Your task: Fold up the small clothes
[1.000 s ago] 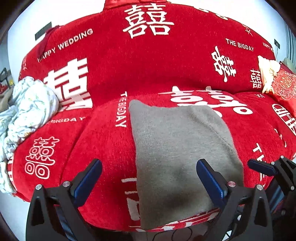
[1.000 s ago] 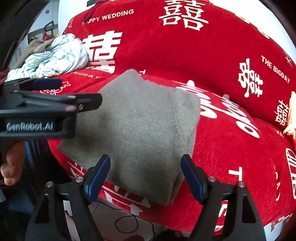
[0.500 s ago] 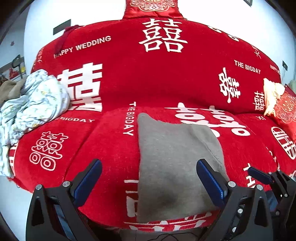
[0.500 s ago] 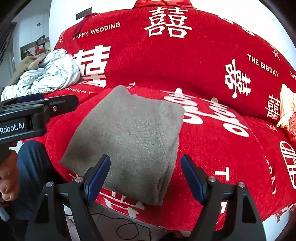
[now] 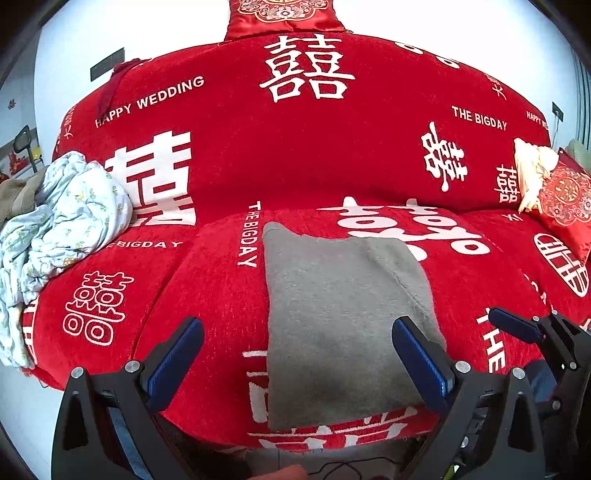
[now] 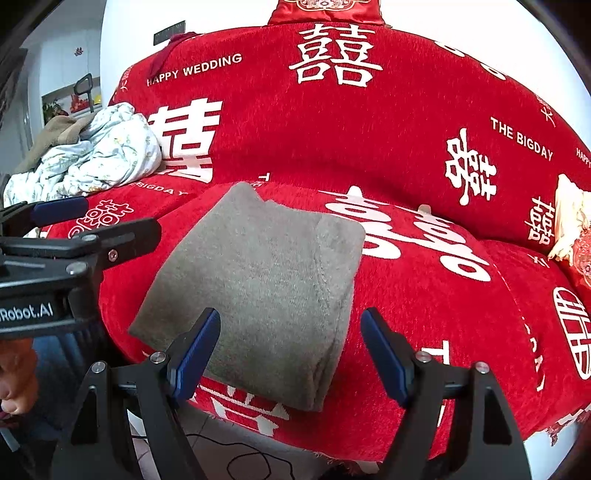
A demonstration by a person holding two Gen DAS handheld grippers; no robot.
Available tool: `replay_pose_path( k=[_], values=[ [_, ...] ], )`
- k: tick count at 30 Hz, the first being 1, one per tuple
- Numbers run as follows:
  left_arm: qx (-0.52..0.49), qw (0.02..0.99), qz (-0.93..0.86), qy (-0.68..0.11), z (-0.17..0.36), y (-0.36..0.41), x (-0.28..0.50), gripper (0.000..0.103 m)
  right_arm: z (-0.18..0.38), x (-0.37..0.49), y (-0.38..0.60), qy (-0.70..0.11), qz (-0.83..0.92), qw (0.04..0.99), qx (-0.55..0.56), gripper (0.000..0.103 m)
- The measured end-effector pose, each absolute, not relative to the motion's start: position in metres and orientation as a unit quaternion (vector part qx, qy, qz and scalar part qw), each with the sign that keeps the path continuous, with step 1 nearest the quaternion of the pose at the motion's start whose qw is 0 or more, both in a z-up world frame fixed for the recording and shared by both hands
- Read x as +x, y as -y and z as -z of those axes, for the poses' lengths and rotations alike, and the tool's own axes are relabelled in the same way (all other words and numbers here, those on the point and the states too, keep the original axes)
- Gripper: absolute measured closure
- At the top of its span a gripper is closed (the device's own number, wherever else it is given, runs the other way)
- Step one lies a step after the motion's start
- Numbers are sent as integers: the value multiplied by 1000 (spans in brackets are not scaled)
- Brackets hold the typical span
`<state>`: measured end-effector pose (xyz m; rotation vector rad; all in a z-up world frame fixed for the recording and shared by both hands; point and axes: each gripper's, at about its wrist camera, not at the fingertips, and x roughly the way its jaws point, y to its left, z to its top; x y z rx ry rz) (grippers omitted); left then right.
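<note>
Both tongs are held wide apart, nothing caught between the blue pads. Left tongs are hung just in front of the sofa's front edge, the near end of the grey garment framed between their fingers without being touched. Right tongs are spread the same way, poised off the garment's near right corner — a blue pad is seen in front of the cloth, though contact cannot be confirmed from this angle.

The grey garment is laid flat on the middle seat cushion of the red sofa cover, folded into a neat oblong, its doubled edge visible along the right side and its near end reaching almost to the cushion's front lip. White wedding characters and the words "HAPPY WEDDING" and "THE BIGDAY" are printed across the cover.

At the left end of the sofa a crumpled pale floral cloth is heaped, well apart from the garment. A red embroidered cushion is propped at the far right end, another cushion perched on top of the backrest. In the right wrist view the left tongs are seen at the left edge, jaws parted — a dark cable is trailed on the floor below.
</note>
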<state>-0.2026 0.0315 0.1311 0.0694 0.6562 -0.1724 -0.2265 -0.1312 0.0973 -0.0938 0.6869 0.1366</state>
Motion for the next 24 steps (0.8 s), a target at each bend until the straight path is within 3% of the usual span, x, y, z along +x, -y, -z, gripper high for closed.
replay_pose_path(
  k=[24],
  values=[
    [34, 943, 78, -323, -130, -33, -205, 1, -100, -228, 131, -335, -66, 939, -44, 22]
  ],
)
